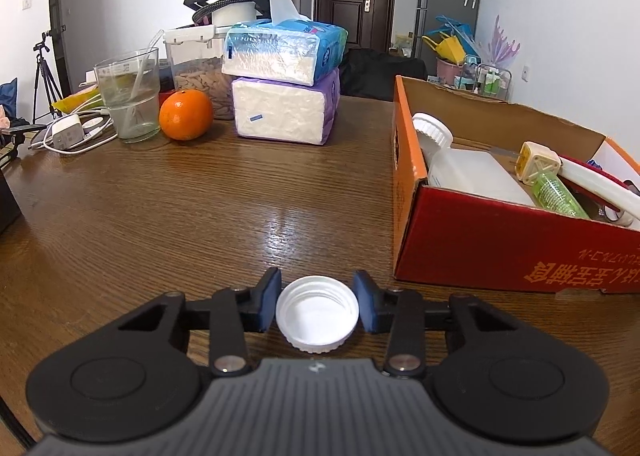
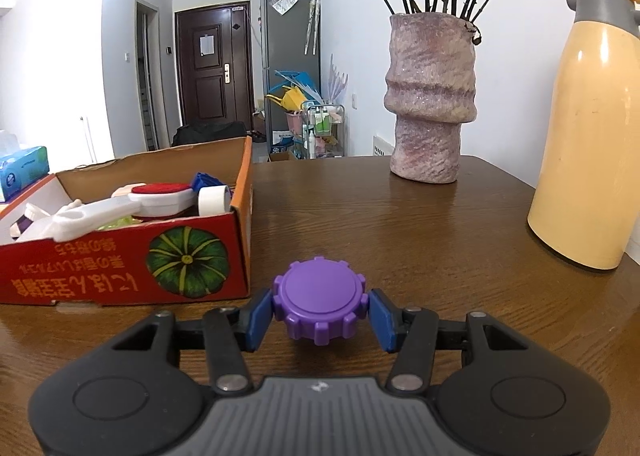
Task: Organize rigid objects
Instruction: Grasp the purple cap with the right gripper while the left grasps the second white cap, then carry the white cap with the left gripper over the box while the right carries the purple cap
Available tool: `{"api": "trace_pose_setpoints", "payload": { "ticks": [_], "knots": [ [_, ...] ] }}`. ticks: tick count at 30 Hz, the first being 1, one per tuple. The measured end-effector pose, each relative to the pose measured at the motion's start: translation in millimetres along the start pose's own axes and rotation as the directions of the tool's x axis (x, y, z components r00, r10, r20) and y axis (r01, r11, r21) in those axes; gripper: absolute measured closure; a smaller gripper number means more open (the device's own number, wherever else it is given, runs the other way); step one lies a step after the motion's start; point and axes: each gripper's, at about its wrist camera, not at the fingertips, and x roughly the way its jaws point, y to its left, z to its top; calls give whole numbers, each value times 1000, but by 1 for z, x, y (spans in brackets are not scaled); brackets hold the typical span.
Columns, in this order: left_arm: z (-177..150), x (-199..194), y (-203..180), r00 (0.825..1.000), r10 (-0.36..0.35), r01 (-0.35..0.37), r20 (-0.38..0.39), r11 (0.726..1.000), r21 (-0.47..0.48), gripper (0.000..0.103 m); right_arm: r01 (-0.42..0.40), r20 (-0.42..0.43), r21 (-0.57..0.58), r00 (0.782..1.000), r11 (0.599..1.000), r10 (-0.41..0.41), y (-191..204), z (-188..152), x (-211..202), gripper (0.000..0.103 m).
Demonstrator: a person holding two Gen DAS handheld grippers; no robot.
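Half the white cap's point(image 1: 318, 312) rim hides behind the left gripper point(image 1: 319, 306).

Premises: a lived-in home. Evidence: wooden tabletop point(image 1: 200, 208) carrying tissue packs point(image 1: 286, 52), an orange point(image 1: 186, 114), a drinking glass point(image 1: 128, 96); vase of flowers point(image 2: 430, 96) and thermos jug point(image 2: 588, 124) (domestic clutter throughout); dark entrance door point(image 2: 210, 68) beyond.

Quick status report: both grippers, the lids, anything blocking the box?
Left gripper shut on white cap. Right gripper shut on purple lid. Box open-topped, path clear.
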Motion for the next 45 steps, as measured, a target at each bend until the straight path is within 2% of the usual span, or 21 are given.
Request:
{"api": "trace_pose_setpoints", "payload": {
  "ticks": [22, 37, 45],
  "knots": [
    [-6, -22, 6, 999, 2, -1, 51, 1000, -12, 62, -10, 43, 34, 999, 999, 8, -1, -10, -31, 52],
    [-17, -58, 3, 992, -22, 22, 122, 1000, 2, 62, -45, 92, 38, 995, 998, 41, 5, -17, -60, 52],
    [-25, -80, -7, 987, -63, 59, 150, 998, 30, 62, -83, 124, 10, 989, 996, 81, 18, -23, -79, 52]
  ]
}}
